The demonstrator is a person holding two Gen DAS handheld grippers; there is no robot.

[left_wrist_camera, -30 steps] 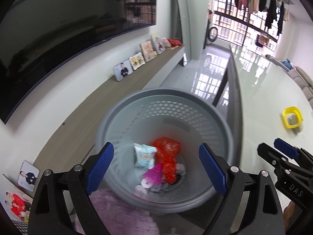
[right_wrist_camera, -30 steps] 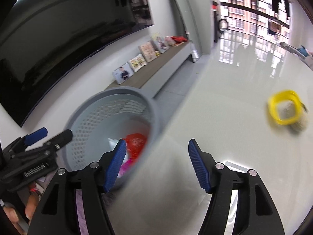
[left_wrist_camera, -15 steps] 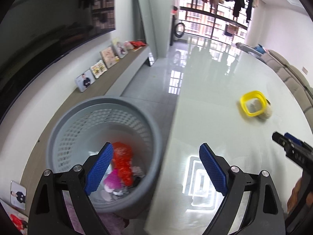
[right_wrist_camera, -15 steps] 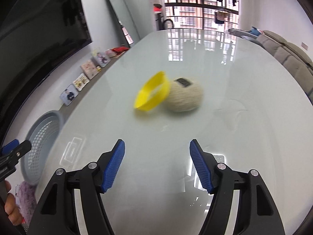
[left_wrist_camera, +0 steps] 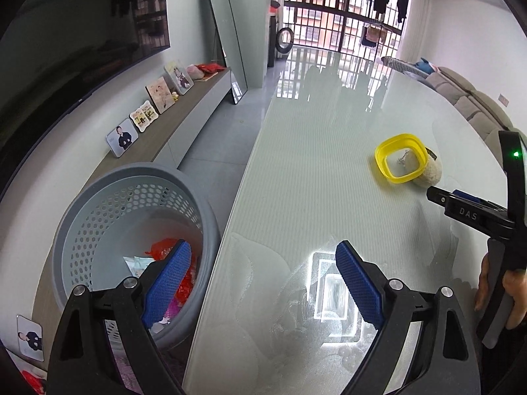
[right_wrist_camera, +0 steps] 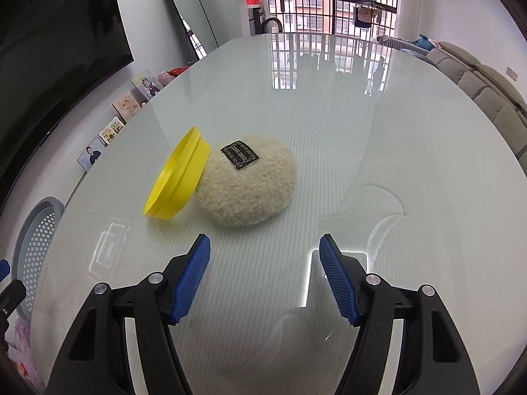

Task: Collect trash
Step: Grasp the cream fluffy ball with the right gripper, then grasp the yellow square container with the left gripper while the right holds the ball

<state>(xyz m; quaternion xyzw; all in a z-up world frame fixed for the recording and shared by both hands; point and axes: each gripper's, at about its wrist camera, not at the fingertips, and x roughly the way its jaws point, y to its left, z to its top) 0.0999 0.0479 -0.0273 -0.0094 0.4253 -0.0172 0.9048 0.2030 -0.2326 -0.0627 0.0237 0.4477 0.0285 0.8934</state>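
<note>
A grey perforated bin point(left_wrist_camera: 131, 197) stands on the floor beside the glass table point(left_wrist_camera: 313, 181) and holds a red bag point(left_wrist_camera: 164, 247) and other wrappers. On the table lie a yellow plastic lid point(right_wrist_camera: 178, 179) and a cream fluffy pouch point(right_wrist_camera: 247, 184) with a black label, the lid leaning against the pouch. My right gripper point(right_wrist_camera: 263, 240) hovers just short of the pouch, open and empty. My left gripper point(left_wrist_camera: 263, 247) is open and empty over the table's near left edge, its left finger above the bin. The lid point(left_wrist_camera: 400, 163) and the right gripper point(left_wrist_camera: 461, 210) also show in the left wrist view.
A low wooden shelf point(left_wrist_camera: 184, 125) with several photo frames runs along the left wall under a dark TV point(left_wrist_camera: 66, 49). A mirror point(left_wrist_camera: 227, 33) leans at its far end. A sofa point(right_wrist_camera: 487, 85) lies past the table's right side. A purple fluffy item point(right_wrist_camera: 23, 339) sits beside the bin.
Both grippers swung right, away from the bin and over the table. The lid and pouch came nearer and more central in the right wrist view. Both stayed open and empty.
</note>
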